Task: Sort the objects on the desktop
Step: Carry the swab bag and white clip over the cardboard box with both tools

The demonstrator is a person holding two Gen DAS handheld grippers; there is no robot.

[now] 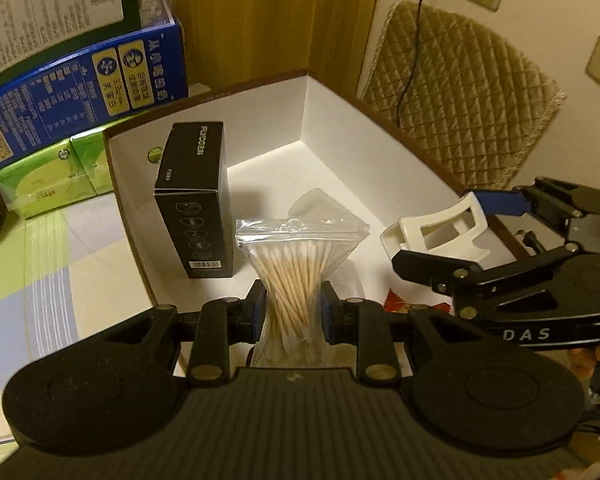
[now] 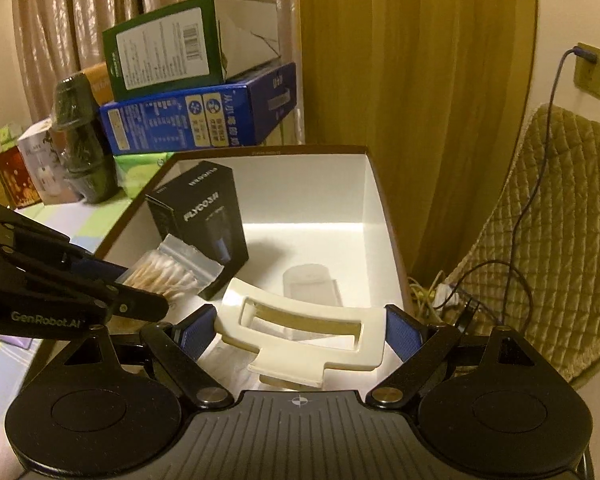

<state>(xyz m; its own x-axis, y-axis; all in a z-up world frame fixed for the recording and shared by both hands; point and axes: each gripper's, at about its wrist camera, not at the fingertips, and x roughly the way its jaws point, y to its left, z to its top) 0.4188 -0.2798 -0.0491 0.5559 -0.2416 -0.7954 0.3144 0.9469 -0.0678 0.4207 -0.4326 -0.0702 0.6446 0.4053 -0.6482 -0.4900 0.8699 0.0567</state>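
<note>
Two items held over the open white tray (image 1: 324,104): a clear bag of cotton swabs (image 1: 296,268) pinched at its waist by the left gripper (image 1: 294,314), fingers nearly together; a cream plastic holder (image 2: 300,332) spanned end to end by the right gripper (image 2: 300,330), fingers spread wide. Black box (image 2: 204,216) standing upright inside the tray, near its left wall. Stacked blue and green cartons (image 2: 200,104) behind on the checked worktop (image 1: 48,264).
</note>
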